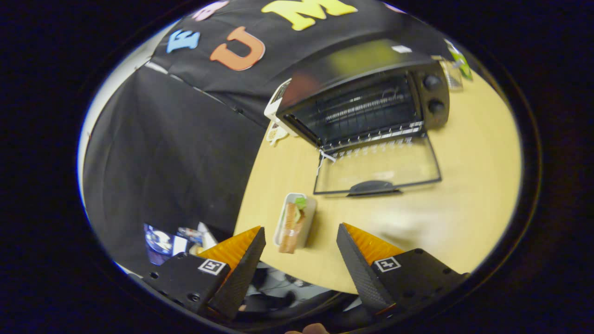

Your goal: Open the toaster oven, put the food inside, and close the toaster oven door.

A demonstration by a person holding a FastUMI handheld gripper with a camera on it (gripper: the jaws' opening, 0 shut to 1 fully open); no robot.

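1. The gripper (300, 241) was held above the near edge of the table (464, 185), its fingers (246, 260) spread wide and empty.
2. The food (293, 225), a sandwich in a white tray (307, 222), was located near the table's near edge, just ahead of the fingers and closer to the left one.
3. The tray's long axis was directed roughly away from the fingers, towards the toaster oven (366, 99).
4. The door (378, 169) was found lowered flat onto the table, beyond the tray.
5. The next grasp was judged to require a slight leftward correction.

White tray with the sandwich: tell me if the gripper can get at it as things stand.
Probably yes. The gripper is open, and the white tray with the sandwich lies just ahead between its fingers on the wooden table, nothing between.
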